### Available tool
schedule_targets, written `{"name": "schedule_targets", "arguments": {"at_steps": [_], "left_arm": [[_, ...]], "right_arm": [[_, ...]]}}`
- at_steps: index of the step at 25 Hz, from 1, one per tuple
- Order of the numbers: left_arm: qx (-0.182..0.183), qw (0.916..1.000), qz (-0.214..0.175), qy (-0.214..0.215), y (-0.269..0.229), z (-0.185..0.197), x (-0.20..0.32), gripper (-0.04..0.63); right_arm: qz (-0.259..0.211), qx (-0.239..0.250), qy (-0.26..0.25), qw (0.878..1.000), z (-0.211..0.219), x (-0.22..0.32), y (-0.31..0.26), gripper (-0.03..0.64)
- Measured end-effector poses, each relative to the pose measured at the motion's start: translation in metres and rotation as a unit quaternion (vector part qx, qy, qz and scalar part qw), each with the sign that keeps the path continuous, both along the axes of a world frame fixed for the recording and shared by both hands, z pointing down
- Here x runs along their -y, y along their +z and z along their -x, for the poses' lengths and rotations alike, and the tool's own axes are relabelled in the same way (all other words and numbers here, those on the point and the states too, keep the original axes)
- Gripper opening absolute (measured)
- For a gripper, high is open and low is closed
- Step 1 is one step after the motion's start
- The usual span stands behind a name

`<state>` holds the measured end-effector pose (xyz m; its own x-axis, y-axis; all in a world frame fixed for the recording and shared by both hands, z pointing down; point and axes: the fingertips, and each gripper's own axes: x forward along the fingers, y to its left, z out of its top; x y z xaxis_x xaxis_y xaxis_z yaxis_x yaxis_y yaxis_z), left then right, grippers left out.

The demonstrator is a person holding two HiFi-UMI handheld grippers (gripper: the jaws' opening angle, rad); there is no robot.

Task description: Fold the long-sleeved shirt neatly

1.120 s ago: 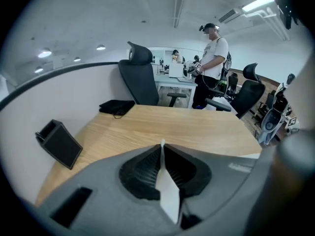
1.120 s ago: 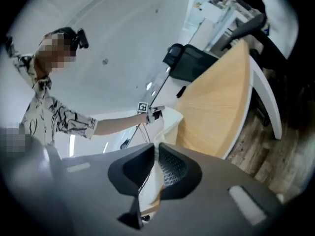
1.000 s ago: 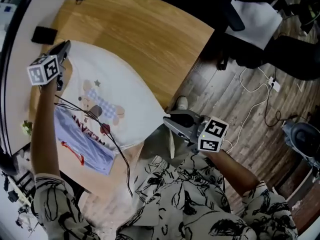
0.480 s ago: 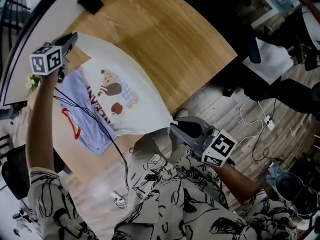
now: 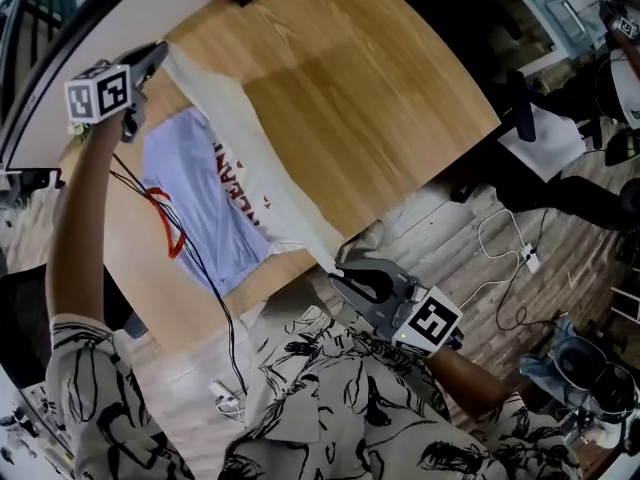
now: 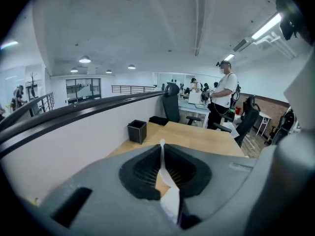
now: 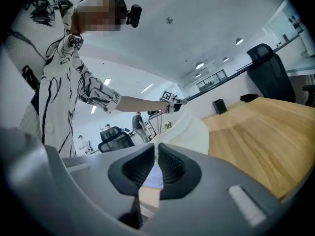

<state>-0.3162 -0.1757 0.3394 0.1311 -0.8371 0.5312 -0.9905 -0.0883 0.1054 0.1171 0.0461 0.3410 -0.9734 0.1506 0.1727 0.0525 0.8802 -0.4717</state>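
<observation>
**Shirt edge raised, front swung over**

Since a second ago, the left gripper (image 5: pixel 158 52) and right gripper (image 5: pixel 340 268) have carried the shirt's (image 5: pixel 215 203) clamped edge upward. The white front, earlier spread flat between them, is now a narrow taut band. The bear print no longer shows, and more lilac cloth lies exposed.

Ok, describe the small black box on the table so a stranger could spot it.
Look at the wooden table, along its edge by the white partition wall. The black box stands there, upright, square and open-topped, unlike the flat black item lying beside it.
</observation>
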Motion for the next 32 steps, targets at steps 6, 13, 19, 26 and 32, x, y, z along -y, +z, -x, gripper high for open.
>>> {"name": "schedule_targets", "arguments": {"at_steps": [6,13,19,26,32], "left_arm": [[0.002,0.9998,-0.004,0.019,-0.009,0.033,-0.036,0.02],[0.007,0.9982,-0.017,0.058,-0.009,0.07,-0.086,0.02],[-0.019,0.9982,-0.003,0.057,0.039,0.111,-0.107,0.02],[-0.023,0.9977,0.038,0.051,0.12,0.138,-0.129,0.021],[-0.015,0.9953,0.071,0.065,0.17,0.16,-0.15,0.021]], "right_arm": [[-0.033,0.013,-0.07,0.997,0.058,-0.058,-0.015,0.032],[-0.041,-0.01,-0.121,0.992,0.124,-0.14,-0.005,0.034],[-0.07,-0.078,-0.129,0.986,0.173,-0.19,0.046,0.034],[-0.1,-0.141,-0.138,0.975,0.216,-0.22,0.11,0.034],[-0.142,-0.207,-0.176,0.952,0.237,-0.243,0.166,0.035]]}}
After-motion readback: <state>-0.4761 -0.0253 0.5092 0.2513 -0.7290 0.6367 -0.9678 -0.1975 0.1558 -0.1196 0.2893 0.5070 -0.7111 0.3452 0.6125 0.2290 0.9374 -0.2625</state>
